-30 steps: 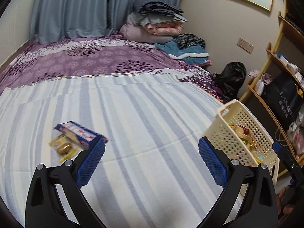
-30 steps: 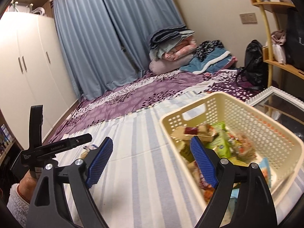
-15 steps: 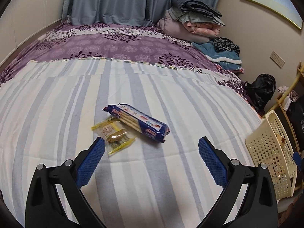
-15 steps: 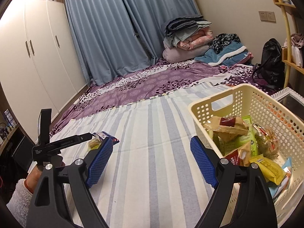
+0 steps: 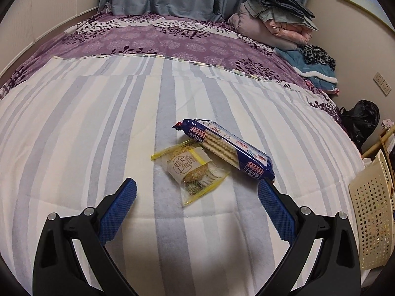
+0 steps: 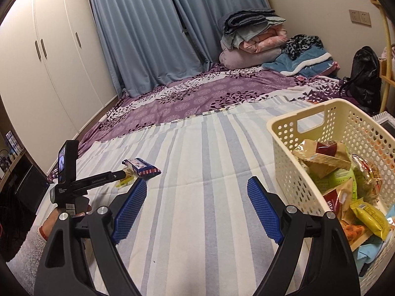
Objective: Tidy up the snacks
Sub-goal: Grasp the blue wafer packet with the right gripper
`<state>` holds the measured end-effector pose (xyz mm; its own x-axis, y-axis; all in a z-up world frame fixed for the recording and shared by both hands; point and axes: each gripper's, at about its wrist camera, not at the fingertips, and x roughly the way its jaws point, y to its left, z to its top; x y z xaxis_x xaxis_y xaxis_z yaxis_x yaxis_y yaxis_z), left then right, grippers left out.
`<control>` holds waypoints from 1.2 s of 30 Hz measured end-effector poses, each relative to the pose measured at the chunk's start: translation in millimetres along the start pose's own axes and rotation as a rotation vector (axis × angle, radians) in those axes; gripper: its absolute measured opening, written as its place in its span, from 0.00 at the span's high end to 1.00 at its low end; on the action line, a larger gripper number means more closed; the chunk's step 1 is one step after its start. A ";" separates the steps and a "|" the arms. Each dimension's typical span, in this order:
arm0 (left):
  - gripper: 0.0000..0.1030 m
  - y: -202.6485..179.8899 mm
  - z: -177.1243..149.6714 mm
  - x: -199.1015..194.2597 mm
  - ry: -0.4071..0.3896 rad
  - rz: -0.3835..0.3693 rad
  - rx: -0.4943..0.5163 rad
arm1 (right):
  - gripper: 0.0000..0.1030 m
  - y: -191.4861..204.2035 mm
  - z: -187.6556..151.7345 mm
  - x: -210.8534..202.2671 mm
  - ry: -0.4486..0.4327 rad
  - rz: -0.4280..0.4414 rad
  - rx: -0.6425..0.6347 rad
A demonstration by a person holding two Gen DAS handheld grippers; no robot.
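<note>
Cracker pack [image 5: 226, 151] lying diagonally, far-left to near-right, left tongs [image 5: 196, 188] and right tongs [image 6: 196, 188] wide, empty.

Loose snacks on my bed: two, near the middle of the striped blanket [image 5: 74, 128].
Blue cracker packs: one [image 5: 226, 151], lying flat.
Yellow-edged clear pastry packets: one [image 5: 192, 170], tucked partly under the cracker pack's near side.
Baskets: one cream perforated basket [image 6: 291, 143] at the blanket's right edge.
Packets in the basket: at least six that I can count; those underneath are hidden.
Grippers I hold: two, left gripper [image 5: 196, 188] and right gripper [image 6: 196, 185].
</note>
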<state>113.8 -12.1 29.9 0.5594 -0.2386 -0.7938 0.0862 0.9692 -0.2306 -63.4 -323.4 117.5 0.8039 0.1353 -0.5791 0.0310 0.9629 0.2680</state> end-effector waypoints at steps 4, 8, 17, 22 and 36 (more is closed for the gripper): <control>0.03 4.3 5.0 11.0 0.007 0.016 -0.006 | 0.19 7.9 -3.7 13.7 0.032 0.011 -0.019; 0.03 10.9 10.0 20.4 0.011 0.035 -0.012 | 0.19 21.2 -8.8 30.1 0.064 0.026 -0.053; 0.04 8.1 16.5 36.6 0.015 0.076 0.063 | 0.19 47.0 -14.8 64.0 0.127 0.058 -0.119; 0.25 10.2 15.8 37.7 0.013 0.058 0.079 | 0.19 58.2 -13.0 83.1 0.151 0.059 -0.149; 0.47 36.9 3.6 16.8 -0.022 -0.006 0.021 | 0.19 102.4 -2.2 163.7 0.221 0.066 -0.312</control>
<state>129.3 19.9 10.0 0.5768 -0.2436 -0.7797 0.1074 0.9688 -0.2233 70.1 -202.1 48.5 0.6499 0.2140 -0.7293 -0.2260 0.9705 0.0833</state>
